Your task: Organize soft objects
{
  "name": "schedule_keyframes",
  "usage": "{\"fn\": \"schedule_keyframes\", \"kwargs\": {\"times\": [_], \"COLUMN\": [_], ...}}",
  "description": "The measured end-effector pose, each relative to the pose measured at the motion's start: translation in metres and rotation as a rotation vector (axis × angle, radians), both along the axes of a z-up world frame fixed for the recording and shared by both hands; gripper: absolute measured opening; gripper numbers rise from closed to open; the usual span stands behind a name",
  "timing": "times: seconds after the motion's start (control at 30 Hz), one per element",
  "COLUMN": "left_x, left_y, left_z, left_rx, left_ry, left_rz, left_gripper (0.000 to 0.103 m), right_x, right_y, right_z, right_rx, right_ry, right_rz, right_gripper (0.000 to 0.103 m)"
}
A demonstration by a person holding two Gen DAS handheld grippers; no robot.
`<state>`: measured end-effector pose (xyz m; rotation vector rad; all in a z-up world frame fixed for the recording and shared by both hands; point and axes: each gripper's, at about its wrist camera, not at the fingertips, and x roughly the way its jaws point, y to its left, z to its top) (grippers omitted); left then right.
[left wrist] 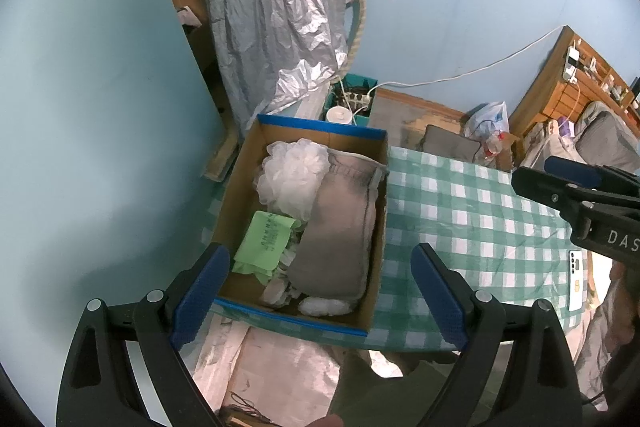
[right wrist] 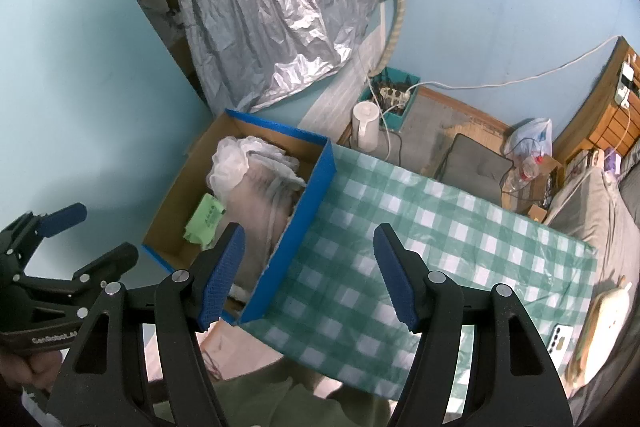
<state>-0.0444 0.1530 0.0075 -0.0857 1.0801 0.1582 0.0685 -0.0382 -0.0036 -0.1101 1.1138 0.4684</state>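
Note:
A cardboard box with blue edges (left wrist: 316,125) (right wrist: 308,215) stands at the left end of a green checked tablecloth (left wrist: 460,219) (right wrist: 380,227). Inside lie a white mesh bath puff (left wrist: 292,179) (right wrist: 230,163), a grey folded cloth (left wrist: 340,239) (right wrist: 260,211), a green cloth (left wrist: 266,241) (right wrist: 206,219) and small white soft pieces (left wrist: 322,305). My left gripper (left wrist: 320,291) is open and empty above the box's near edge. My right gripper (right wrist: 310,275) is open and empty above the box's right wall; it also shows in the left wrist view (left wrist: 576,183).
A white phone (left wrist: 578,281) (right wrist: 560,339) lies at the table's right. A white kettle (right wrist: 366,127), a teal crate with a power strip (right wrist: 394,97), a grey cushion (right wrist: 476,159) and a plastic bag (right wrist: 530,139) sit on the floor beyond. A silver sheet (left wrist: 276,7) hangs behind.

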Motion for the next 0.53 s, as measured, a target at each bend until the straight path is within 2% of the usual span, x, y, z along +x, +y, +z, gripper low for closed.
{"fn": "schedule_keyframes", "kwargs": {"times": [0.53], "left_x": [-0.0009], "left_y": [-0.0023], "left_z": [0.0023], "left_rx": [0.023], "left_ry": [-0.008], "left_rz": [0.002], "left_gripper": [0.093], "right_x": [0.0011], "right_y": [0.0002], "right_z": [-0.0004], "right_rx": [0.0], "right_ry": [0.0], "right_rz": [0.002], "right_gripper": [0.066]}}
